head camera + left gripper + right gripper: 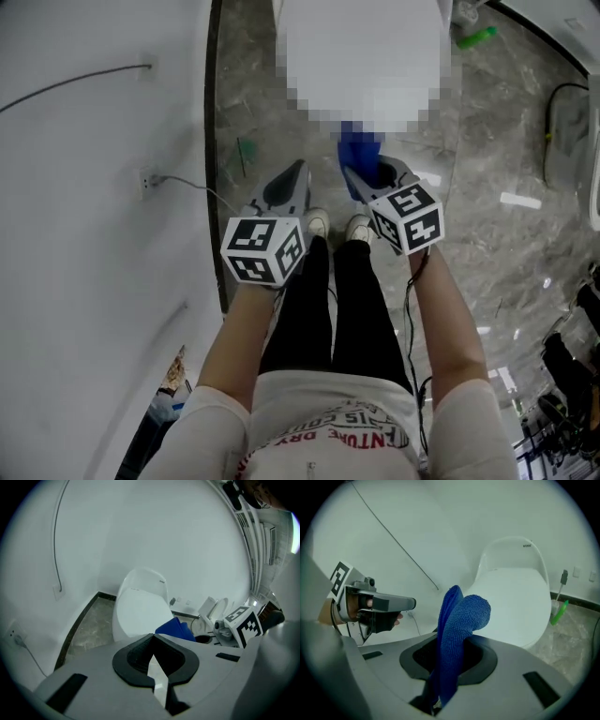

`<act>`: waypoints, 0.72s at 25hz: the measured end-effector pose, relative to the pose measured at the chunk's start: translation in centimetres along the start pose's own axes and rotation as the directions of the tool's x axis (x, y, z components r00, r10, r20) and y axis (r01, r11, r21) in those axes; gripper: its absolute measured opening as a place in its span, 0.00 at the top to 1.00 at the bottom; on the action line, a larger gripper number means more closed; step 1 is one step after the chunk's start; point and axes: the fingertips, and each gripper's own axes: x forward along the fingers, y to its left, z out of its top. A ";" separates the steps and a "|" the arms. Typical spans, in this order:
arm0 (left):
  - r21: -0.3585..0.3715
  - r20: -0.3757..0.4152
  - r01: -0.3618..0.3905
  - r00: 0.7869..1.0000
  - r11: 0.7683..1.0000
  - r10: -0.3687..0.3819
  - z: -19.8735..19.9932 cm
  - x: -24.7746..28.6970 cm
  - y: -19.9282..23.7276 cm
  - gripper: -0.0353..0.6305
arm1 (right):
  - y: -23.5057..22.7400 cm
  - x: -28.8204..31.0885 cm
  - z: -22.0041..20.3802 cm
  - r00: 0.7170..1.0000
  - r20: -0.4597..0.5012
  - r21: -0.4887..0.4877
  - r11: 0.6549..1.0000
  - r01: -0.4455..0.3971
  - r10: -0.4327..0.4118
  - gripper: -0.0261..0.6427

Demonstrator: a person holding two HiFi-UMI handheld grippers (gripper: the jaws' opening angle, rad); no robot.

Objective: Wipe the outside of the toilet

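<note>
Left gripper (152, 644): holding its jaws together at the tips, gripping nothing, pointing at the toilet (140, 609) straight ahead.
Right gripper (451, 653): clamping on the blue cloth (461, 616), which is standing up beyond the tips.
Toilet: sitting ahead of both grippers, lid down, just past the cloth; contact not showing clearly.

Dim, even light (fisheye edges dark); floor (497, 234) glares.

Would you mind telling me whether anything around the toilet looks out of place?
Nothing looks spilled or damaged. One green item lies loose on the floor beside the toilet; I cannot tell what it is.
</note>
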 end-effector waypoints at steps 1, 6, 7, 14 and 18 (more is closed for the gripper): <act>0.006 0.017 -0.002 1.000 1.000 0.002 1.5 -0.5 -0.6 0.94 | 0.1 -1.4 1.4 1.000 0.021 -0.009 1.000 0.013 -0.013 0.85; 0.052 0.099 0.002 0.995 0.999 -0.007 9.9 -4.3 -4.8 0.94 | 0.7 -9.9 9.2 0.987 0.135 -0.016 0.996 0.089 -0.086 0.85; 0.065 0.117 0.008 0.993 0.998 -0.016 11.6 -5.4 -5.8 0.94 | 1.0 -11.6 10.6 0.983 0.156 -0.012 0.995 0.103 -0.100 0.85; 0.165 0.244 0.048 0.966 0.985 -0.088 21.7 -13.0 -12.1 0.94 | 2.3 -23.3 19.6 0.926 0.305 -0.017 0.970 0.241 -0.225 0.85; 0.223 0.299 0.033 0.949 0.974 -0.101 26.2 -17.9 -14.4 0.94 | 4.1 -29.7 23.6 0.870 0.394 -0.012 0.945 0.327 -0.296 0.85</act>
